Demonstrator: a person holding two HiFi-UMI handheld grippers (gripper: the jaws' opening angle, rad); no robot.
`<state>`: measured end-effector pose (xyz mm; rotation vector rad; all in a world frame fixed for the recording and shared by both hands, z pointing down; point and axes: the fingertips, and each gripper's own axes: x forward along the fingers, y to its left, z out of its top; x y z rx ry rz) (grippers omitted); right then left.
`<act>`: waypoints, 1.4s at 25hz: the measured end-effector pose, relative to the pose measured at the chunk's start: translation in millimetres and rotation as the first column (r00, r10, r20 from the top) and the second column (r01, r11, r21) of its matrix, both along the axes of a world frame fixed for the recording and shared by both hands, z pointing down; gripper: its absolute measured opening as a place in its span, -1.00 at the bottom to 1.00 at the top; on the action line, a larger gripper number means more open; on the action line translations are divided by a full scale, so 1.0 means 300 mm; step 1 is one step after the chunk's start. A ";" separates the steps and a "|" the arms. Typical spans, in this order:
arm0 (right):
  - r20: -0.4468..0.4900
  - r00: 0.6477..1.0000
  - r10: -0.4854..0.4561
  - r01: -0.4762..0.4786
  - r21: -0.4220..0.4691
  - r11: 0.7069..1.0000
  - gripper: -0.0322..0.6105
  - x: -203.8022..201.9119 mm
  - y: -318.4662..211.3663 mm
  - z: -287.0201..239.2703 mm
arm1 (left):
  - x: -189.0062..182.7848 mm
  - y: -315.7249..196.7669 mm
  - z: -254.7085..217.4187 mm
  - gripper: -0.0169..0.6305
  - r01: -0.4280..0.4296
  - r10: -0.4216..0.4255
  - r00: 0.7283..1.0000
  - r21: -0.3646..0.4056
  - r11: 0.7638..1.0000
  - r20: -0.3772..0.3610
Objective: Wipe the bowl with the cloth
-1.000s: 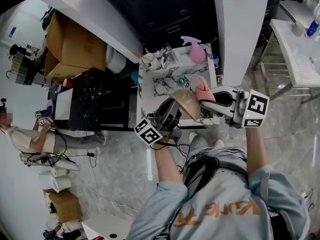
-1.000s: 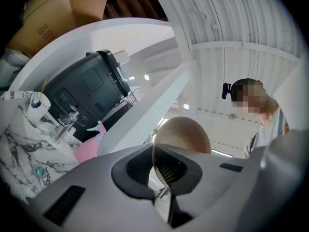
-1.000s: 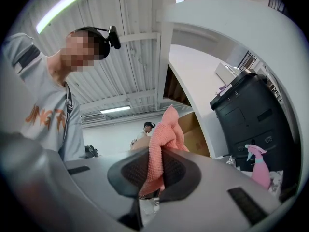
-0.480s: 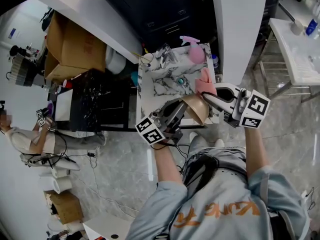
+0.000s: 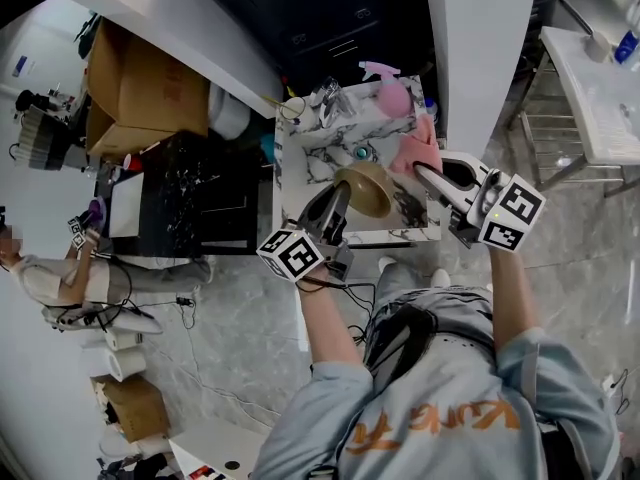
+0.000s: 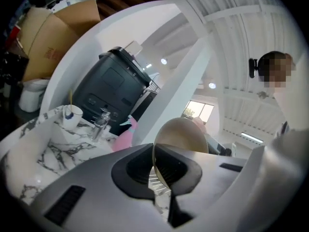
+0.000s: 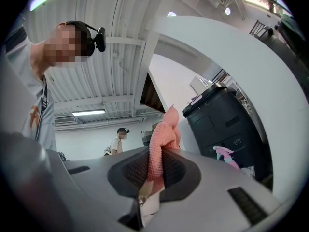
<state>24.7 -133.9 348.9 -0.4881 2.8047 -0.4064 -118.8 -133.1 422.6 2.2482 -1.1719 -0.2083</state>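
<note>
**Bowl point(image 5: 365, 188) and cloth point(image 5: 425, 150) both gripped over marble counter point(image 5: 305, 163)**

The left gripper point(image 5: 338, 196) has its fingers clamped on the rim of the tan bowl, holding it tipped on edge above the counter. The right gripper point(image 5: 422, 171) pinches the pink cloth between its fingers, a bunched end poking past the tips, near the bowl on its right. A pink spray bottle point(image 5: 393, 98) stands at the counter's far edge.
</note>
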 end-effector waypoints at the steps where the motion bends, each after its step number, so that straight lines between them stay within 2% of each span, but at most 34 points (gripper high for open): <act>1: 0.002 1.000 -0.001 0.001 -0.008 1.000 -0.75 -0.005 -0.002 0.007 | -0.023 -0.001 0.014 -0.85 0.023 -0.023 0.999 -0.021 1.000 0.030; 4: 0.008 1.000 -0.010 0.010 -0.025 1.000 -0.75 -0.030 -0.014 0.021 | -0.079 -0.005 0.053 -0.85 0.077 -0.066 0.989 -0.075 0.994 0.132; 8: 0.033 0.999 -0.016 0.018 -0.050 0.999 -0.75 -0.075 -0.041 0.030 | -0.117 -0.015 0.108 -0.85 0.080 -0.043 0.964 -0.129 0.988 0.263; 11: 0.028 0.999 -0.022 0.024 -0.057 0.998 -0.75 -0.110 -0.050 0.027 | -0.151 -0.040 0.144 -0.85 0.087 -0.038 0.959 -0.165 0.982 0.280; 14: 0.005 1.000 0.018 -0.018 -0.066 0.998 -0.75 -0.119 -0.099 0.044 | -0.179 -0.088 0.196 -0.85 0.089 -0.021 0.953 -0.213 0.973 0.304; 17: -0.023 0.995 0.094 -0.095 -0.090 0.991 -0.75 -0.112 -0.176 0.086 | -0.200 -0.141 0.276 -0.85 0.079 0.032 0.926 -0.275 0.958 0.377; 19: -0.049 0.991 0.127 -0.132 -0.120 0.984 -0.75 -0.111 -0.204 0.124 | -0.208 -0.157 0.340 -0.85 0.072 0.070 0.912 -0.328 0.942 0.403; 23: -0.113 0.981 0.154 -0.173 -0.179 0.969 -0.75 -0.127 -0.224 0.188 | -0.208 -0.174 0.455 -0.85 0.052 0.135 0.906 -0.422 0.905 0.402; 27: -0.167 0.971 0.169 -0.204 -0.217 0.955 -0.75 -0.159 -0.254 0.240 | -0.224 -0.207 0.560 -0.85 0.034 0.202 0.887 -0.495 0.868 0.416; 35: -0.257 0.936 0.242 -0.307 -0.257 0.916 -0.75 -0.159 -0.296 0.337 | -0.245 -0.220 0.761 -0.85 0.001 0.370 0.813 -0.637 0.771 0.449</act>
